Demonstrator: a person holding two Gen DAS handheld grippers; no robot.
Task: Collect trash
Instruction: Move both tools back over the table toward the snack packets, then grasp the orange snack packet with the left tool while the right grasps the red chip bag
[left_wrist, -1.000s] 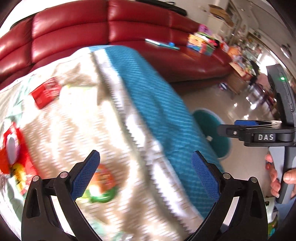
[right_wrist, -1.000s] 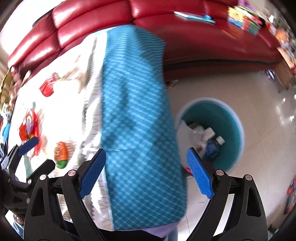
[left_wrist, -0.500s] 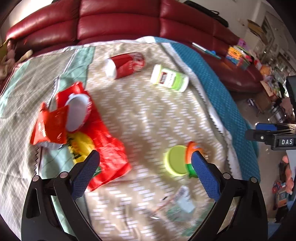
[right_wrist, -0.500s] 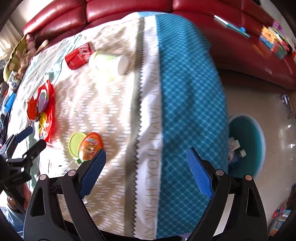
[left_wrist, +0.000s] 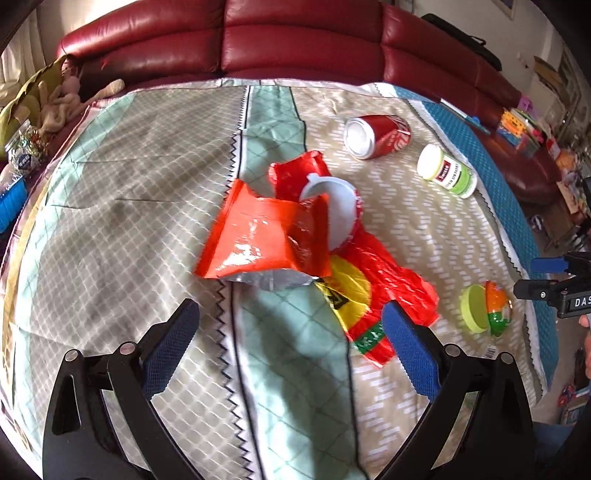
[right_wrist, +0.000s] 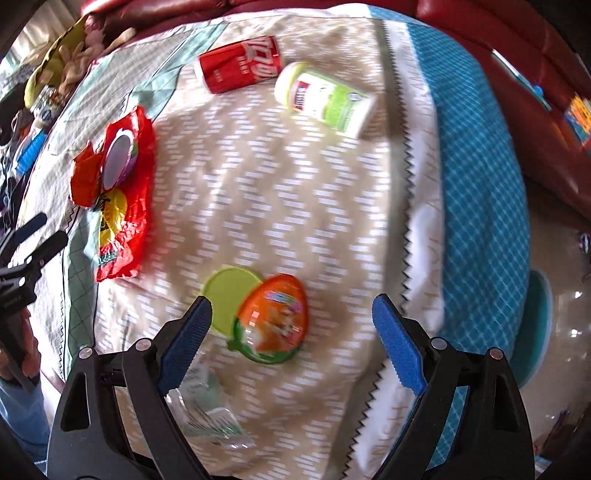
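My left fingers (left_wrist: 290, 328) are spread wide with nothing in them, over a shiny, crinkly red wrapper (left_wrist: 258, 236) on the cloth-covered surface (left_wrist: 129, 184). My right fingers (right_wrist: 291, 325) are spread too, above a smooth orange plastic egg (right_wrist: 273, 314).

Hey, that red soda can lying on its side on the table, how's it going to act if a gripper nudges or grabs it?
The red soda can lies on its side on the patterned tablecloth, so a nudge across its length would probably roll it. It looks undented; if empty, likely light and easily crushed. Its glossy round wall may slip between the pads.
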